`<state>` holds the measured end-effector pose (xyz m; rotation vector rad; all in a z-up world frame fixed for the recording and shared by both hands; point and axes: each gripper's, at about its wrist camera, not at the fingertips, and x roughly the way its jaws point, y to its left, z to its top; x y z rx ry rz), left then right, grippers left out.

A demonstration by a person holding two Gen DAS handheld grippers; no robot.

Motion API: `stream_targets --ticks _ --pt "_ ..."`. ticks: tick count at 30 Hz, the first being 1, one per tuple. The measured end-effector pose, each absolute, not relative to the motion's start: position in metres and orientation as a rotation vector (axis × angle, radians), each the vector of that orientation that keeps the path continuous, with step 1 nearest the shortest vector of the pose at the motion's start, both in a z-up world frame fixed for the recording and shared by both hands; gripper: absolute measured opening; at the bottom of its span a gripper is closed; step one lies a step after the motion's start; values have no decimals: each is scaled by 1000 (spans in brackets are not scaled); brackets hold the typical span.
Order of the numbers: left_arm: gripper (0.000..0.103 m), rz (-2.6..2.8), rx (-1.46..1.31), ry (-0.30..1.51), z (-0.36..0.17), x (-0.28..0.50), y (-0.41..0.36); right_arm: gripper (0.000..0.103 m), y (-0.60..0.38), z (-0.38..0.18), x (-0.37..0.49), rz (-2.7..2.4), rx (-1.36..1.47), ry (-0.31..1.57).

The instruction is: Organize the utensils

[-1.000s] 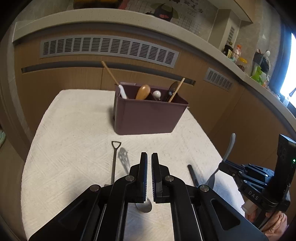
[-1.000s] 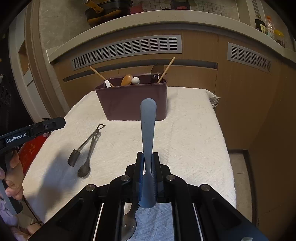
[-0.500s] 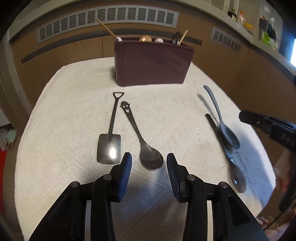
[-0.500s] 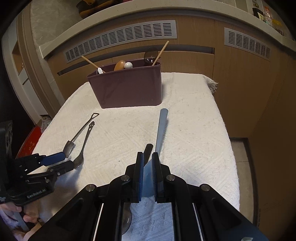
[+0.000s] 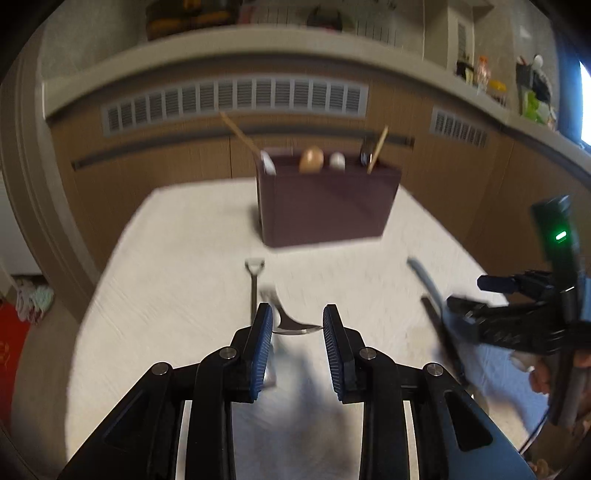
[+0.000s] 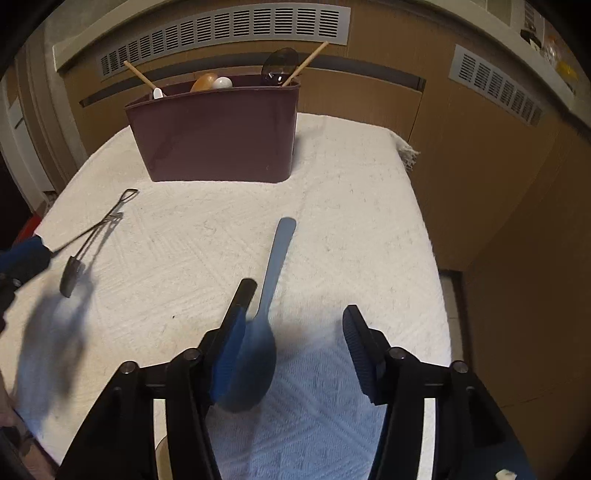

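- A white textured cloth (image 6: pixel 332 206) covers the table, which stands before brown cabinet fronts with slatted vents (image 6: pixel 221 26)
- The right gripper (image 6: pixel 295 350) is spread wide and grasps nothing; a grey-blue spoon (image 6: pixel 273 266) lies flat on the cloth between its fingers, bowl close against the left finger (image 6: pixel 229 350), handle pointing away toward the bin
- A black-handled utensil (image 6: pixel 240 295) lies just beside that spoon, partly hidden behind the same finger
- The left gripper (image 5: pixel 298 343) is also parted; a metal spoon (image 5: pixel 284 321) sits between its pads, blurred, so contact cannot be told
- A small metal shovel-shaped spoon (image 5: pixel 254 284) lies just left of it, its looped handle end toward the bin
- Counted on the cloth: four loose utensils, two near each gripper
- The maroon bin (image 6: pixel 218 136) stands at the far side of the cloth, upright, holding about six utensils: two wooden sticks, a white spoon, a brown wooden spoon, a white round end, a dark ladle
- The right wrist view alone shows the cloth's fringed corner (image 6: pixel 408 151); the left wrist view alone shows the countertop (image 5: pixel 498 99) with bottles and a bright window
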<state>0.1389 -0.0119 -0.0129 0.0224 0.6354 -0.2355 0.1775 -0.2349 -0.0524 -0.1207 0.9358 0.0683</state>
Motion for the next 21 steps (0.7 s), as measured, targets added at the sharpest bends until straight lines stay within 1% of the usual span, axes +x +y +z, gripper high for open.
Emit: stream_targets --ticks 1,3,4,5,6,8,13,14,15,17,18,19,21 --pt "29 -243 13 611 -6 139 -9 74 -231 -50 182 57 -152 929" --pt "29 -251 5 576 8 138 -3 75 -227 -43 184 50 -178 890" --pt "29 -254 1 565 12 139 -1 82 -226 -39 185 56 -177 877" --pt "29 -254 -3 560 15 139 0 96 -225 -34 184 73 -167 858" --pt "29 -256 -9 563 16 142 1 101 -225 -31 183 87 -157 843" --pt "29 -262 -28 577 18 146 5 102 -226 -25 178 113 -136 813" --pt "29 -267 -57 584 18 147 11 102 -237 -25 176 145 -52 848" --pt "29 -274 -61 586 19 147 11 100 -240 -26 176 136 -58 835" --pt "29 -282 -66 588 19 147 11 94 -241 -26 178 103 -75 819" --pt "29 -291 -68 590 21 146 11 47 -243 -29 183 49 -92 827" --pt "29 -296 -69 590 22 146 10 39 -244 -33 192 60 -85 865" --pt "29 -299 -70 590 23 146 9 36 -244 -36 197 87 -66 890" --pt "29 -306 -71 586 24 145 8 36 -244 -47 212 151 16 953"
